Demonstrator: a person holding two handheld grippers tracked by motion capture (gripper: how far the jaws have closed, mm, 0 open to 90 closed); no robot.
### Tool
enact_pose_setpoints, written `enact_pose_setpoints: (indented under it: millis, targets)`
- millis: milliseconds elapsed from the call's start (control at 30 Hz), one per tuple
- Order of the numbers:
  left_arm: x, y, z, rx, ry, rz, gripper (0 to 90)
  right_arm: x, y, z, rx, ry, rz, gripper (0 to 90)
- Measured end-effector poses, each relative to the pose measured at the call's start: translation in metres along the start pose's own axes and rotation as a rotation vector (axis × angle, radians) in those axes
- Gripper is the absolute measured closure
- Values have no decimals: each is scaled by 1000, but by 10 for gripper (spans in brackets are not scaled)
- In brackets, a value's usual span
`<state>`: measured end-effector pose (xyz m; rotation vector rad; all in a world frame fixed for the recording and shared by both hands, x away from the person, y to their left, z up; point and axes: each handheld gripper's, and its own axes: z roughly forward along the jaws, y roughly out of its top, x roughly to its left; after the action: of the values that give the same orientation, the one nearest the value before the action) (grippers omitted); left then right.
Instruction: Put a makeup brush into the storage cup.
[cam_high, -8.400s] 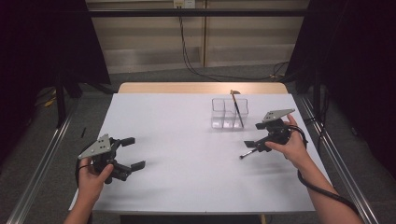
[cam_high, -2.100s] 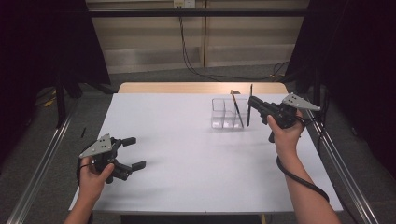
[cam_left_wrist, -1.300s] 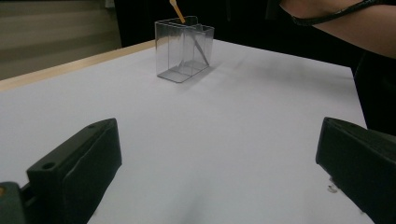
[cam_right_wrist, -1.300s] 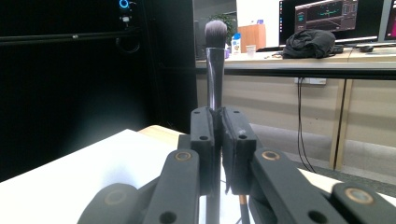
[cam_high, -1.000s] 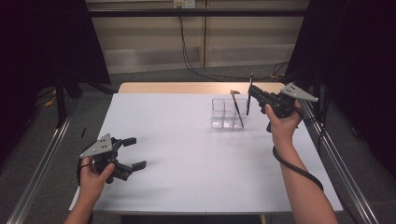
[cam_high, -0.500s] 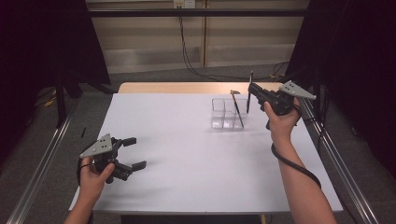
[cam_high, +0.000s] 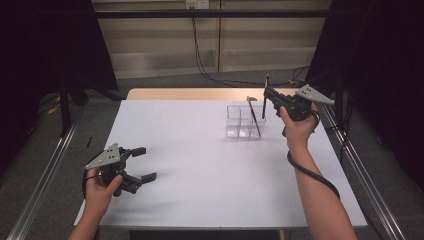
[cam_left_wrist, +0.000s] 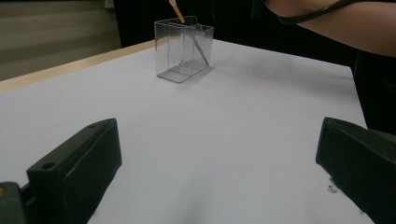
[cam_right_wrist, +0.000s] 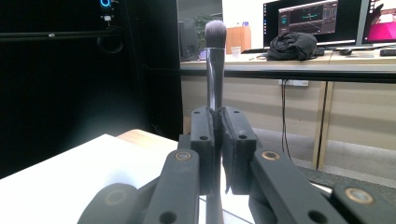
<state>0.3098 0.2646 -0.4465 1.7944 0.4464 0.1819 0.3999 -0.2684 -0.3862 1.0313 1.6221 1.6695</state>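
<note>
Right gripper view: ribbed black tongs (cam_right_wrist: 216, 135) clamp a slim soft-bristled brush (cam_right_wrist: 215, 70).

Surface: white table (cam_high: 210, 165), rectangular, matte, plain throughout.
Far edge: bare wooden strip (cam_high: 200, 94) along the side away from the person.
Item on surface: clear plastic organizer (cam_high: 243, 121), divided into compartments (count unclear), standing upright in the far right part, short of the wooden strip.
Organizer contents: thin dark stick (cam_high: 254, 117) leaning at a slant, pale tan tip above the rim.
Same item, left gripper view: organizer (cam_left_wrist: 183, 49) standing far across the white top, tan tip (cam_left_wrist: 176, 10) rising over its rim.
Surroundings: grey floor (cam_high: 165, 80) beyond the table; metal rails (cam_high: 45, 175) flanking both sides.
</note>
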Motion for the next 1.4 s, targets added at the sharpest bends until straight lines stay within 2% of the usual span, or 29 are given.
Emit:
enact_pose_setpoints:
  millis: [1400]
  targets:
    - [0,-1,1,5,-4,1,1,-5,-4,15,4,-19,-23,846]
